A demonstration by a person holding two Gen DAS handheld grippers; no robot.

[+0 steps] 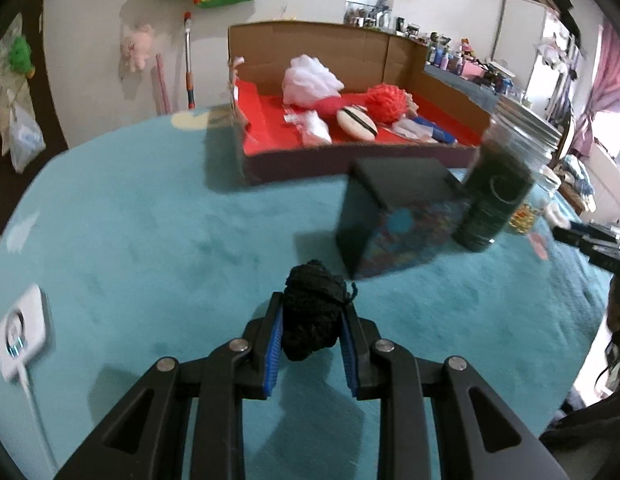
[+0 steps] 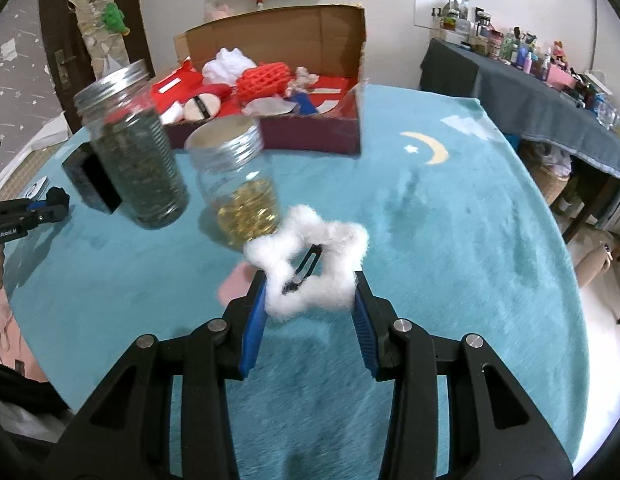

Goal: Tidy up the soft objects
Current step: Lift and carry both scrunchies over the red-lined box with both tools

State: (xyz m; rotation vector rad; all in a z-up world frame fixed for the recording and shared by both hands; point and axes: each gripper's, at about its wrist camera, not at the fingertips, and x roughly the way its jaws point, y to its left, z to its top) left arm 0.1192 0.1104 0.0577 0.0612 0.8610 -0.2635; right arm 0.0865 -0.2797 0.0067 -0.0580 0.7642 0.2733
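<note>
Black yarn ball [image 1: 313, 312]: sitting between the blue pads [image 1: 271, 354] of the left gripper [image 1: 312, 316], which is closing on it from both sides; the ball is hanging above the teal blanket [image 1: 149, 240], its shadow lying on the blanket below it.

White fluffy star clip [image 2: 310, 264]: sitting between the fingers of the right gripper [image 2: 310, 292], whose jaws are standing fairly wide; the left pad [image 2: 255, 320] is touching the fluff, while the right pad is just reaching its edge, so whether the clip is being firmly gripped cannot be told. A black hair clip is showing through the star's open middle.

Cardboard box [image 1: 318, 160]: standing on the far part of the blanket, lined in red, its tall flap rising at the back. It is holding a white mesh puff [image 1: 310, 80], a red yarn item [image 1: 390, 100], a round powder puff with a black band [image 1: 357, 122] and a small blue item.

Tall jar of dark contents [image 2: 133, 148]: standing between the box and the grippers, metal lid on top.

Shorter jar of yellow pieces [image 2: 237, 184]: standing just beside the tall jar and just beyond the star clip.

Dark patterned box [image 1: 394, 220]: lying beside the tall jar, beyond the yarn ball.

White socket block [image 1: 23, 332]: resting on the blanket's left edge, its cable trailing off.

Side table [image 2: 530, 92]: standing to the right of the blanket, crowded with bottles.
</note>
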